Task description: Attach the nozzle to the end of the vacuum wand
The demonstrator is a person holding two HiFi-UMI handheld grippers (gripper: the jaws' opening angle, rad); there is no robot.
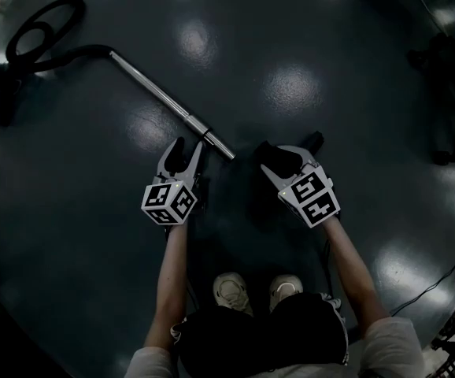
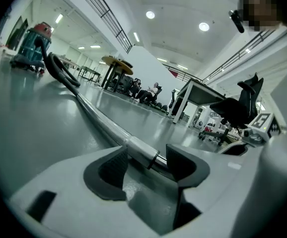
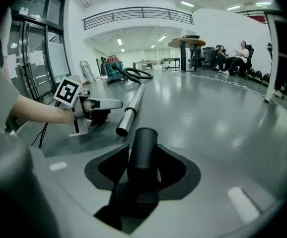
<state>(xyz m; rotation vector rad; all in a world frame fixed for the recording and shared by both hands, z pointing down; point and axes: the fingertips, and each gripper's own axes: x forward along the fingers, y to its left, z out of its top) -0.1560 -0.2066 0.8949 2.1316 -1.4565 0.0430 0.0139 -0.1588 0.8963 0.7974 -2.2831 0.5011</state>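
Observation:
The metal vacuum wand lies on the dark floor, its free end nearest me. My left gripper sits low at that end. In the left gripper view the wand's collar runs between the open left gripper jaws, and its pads do not squeeze it. My right gripper is to the wand's right, shut on the black nozzle. The nozzle's round tube sticks out ahead of the right gripper toward the wand's open mouth, a short gap away. The left gripper shows beside the wand.
The black hose loops from the wand to the vacuum body at far left. An office chair stands at right, with tables and seated people beyond. A cable crosses the floor at lower right. My shoes are just behind the grippers.

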